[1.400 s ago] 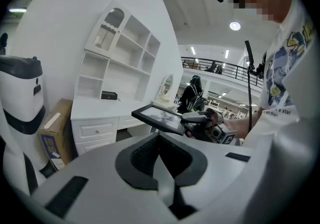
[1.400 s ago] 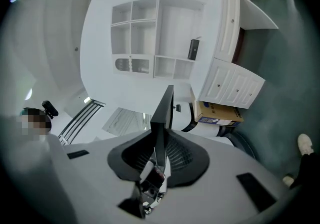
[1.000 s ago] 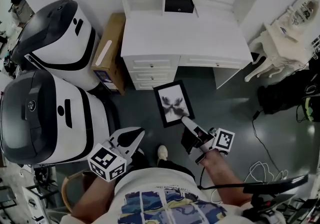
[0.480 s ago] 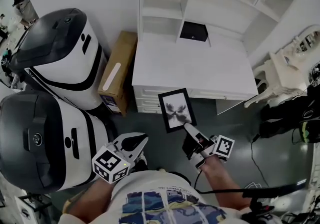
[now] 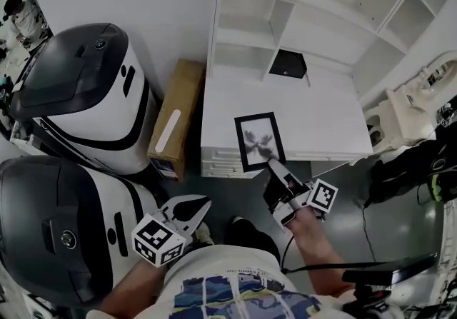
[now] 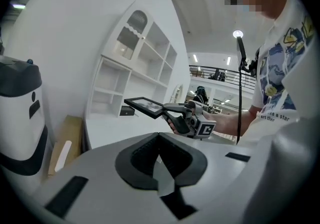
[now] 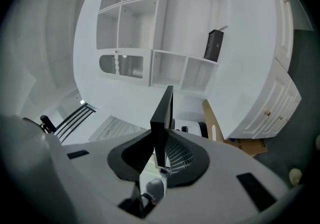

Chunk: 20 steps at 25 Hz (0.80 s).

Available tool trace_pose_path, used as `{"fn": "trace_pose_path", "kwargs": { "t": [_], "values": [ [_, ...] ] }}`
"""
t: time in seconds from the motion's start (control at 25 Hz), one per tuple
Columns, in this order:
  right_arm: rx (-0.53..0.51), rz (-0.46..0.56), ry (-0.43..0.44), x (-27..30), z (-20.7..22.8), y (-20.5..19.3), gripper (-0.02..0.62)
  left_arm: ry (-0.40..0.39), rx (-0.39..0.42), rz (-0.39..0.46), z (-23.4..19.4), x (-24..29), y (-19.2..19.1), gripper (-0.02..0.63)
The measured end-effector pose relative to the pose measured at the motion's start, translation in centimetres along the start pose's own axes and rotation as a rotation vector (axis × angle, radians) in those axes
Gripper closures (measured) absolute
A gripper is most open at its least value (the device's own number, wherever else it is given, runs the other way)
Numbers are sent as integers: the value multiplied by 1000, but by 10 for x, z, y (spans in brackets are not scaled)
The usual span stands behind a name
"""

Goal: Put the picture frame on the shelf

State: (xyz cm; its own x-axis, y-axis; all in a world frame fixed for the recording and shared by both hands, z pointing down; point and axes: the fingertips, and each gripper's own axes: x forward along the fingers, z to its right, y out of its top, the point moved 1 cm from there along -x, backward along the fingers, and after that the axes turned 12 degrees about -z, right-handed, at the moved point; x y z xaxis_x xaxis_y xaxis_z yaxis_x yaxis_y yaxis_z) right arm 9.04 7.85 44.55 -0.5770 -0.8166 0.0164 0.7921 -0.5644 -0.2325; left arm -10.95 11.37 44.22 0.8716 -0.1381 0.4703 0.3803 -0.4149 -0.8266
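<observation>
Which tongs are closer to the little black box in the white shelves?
Right. The right tongs hold the picture frame over the desk, in front of the black box. The left tongs are farther back, off the desk.

The black rectangular picture frame (image 5: 259, 140) hung over the front edge of the white desk (image 5: 321, 132), the white shelf unit (image 5: 243, 25) behind it, a brown cardboard box (image 5: 175, 118) left of the desk.

head view: overhead, steeply down. gripper views: low, along jaws. all share white shelf (image 5: 251, 19).
</observation>
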Motion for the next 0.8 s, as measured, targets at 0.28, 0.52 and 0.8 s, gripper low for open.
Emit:
{"fn": "trace_pose_path", "kwargs": {
  "t": [0.28, 0.52, 0.8],
  "values": [
    [-45, 21, 3, 53, 6, 73, 509, 41, -27, 1, -43, 11, 15, 592],
    [-64, -3, 18, 106, 14, 145, 509, 114, -46, 16, -84, 28, 55, 592],
    [-87, -35, 28, 176, 26, 230, 509, 186, -96, 28, -134, 53, 96, 592]
  ]
}}
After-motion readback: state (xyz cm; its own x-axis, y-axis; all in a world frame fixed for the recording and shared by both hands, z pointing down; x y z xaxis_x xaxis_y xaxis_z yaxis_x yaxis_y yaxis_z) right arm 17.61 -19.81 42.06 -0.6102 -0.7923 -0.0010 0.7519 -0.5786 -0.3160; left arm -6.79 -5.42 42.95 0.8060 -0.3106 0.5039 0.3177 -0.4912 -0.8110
